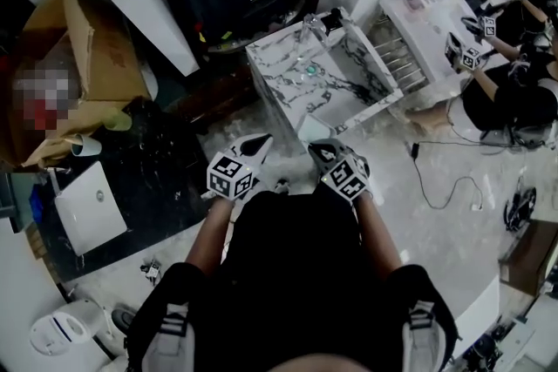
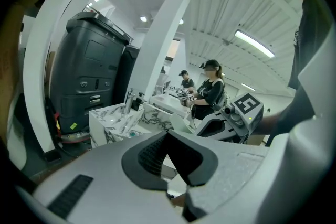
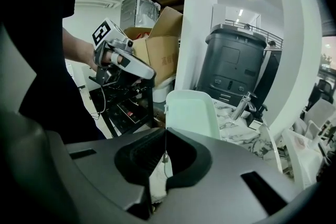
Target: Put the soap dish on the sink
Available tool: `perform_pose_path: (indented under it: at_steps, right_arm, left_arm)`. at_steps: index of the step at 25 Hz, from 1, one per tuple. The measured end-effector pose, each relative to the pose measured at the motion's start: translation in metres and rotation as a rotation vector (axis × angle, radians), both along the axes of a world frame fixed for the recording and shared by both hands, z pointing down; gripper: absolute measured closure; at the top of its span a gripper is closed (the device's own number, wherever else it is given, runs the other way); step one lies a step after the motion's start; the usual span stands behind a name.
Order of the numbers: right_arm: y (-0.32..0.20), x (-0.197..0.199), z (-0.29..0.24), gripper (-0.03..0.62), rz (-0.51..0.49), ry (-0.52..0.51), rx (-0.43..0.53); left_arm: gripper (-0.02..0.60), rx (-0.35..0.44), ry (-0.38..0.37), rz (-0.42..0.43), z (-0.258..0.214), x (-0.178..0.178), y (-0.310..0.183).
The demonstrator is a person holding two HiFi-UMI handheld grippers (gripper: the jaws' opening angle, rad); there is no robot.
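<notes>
Pinching the lower edge of the pale green soap dish (image 3: 191, 113), the right gripper (image 3: 164, 139) has its jaws closed narrow on it, and the dish stands upright above the jaws. It is held in the air in front of the marble-patterned sink (image 1: 288, 91) with its faucet (image 3: 242, 106), not yet on it. Alongside, the left gripper (image 2: 168, 136) has its jaws together on nothing
</notes>
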State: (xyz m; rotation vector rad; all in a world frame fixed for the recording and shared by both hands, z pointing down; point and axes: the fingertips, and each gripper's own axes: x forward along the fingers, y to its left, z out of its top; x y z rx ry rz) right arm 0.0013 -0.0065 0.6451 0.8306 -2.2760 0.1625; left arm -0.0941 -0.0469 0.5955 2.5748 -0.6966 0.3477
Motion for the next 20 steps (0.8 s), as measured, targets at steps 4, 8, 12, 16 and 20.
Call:
perform_pose_path:
  at_steps: [4, 8, 12, 16, 20]
  right_arm:
    - [-0.008, -0.002, 0.002, 0.595, -0.031, -0.001, -0.011]
    - [-0.017, 0.0, 0.005, 0.595, -0.067, 0.002, -0.021]
    - [-0.028, 0.005, 0.006, 0.595, -0.103, -0.002, -0.019]
    - [-0.041, 0.013, 0.008, 0.595, -0.148, -0.016, -0.021]
    - [-0.055, 0.027, 0.007, 0.595, -0.217, -0.012, -0.033]
  left_arm:
    - [0.583, -0.009, 0.016, -0.057, -0.004, -0.009, -0.014]
    - [0.583, -0.005, -0.002, -0.089, -0.001, -0.012, -0.022]
    - [0.583, -0.011, -0.009, -0.122, 0.001, -0.008, -0.026]
    - [0.583, -0.016, -0.013, -0.167, 0.002, 0.0, -0.034]
    - [0.583, -0.012, 0.007, -0.229, -0.008, 0.015, -0.048]
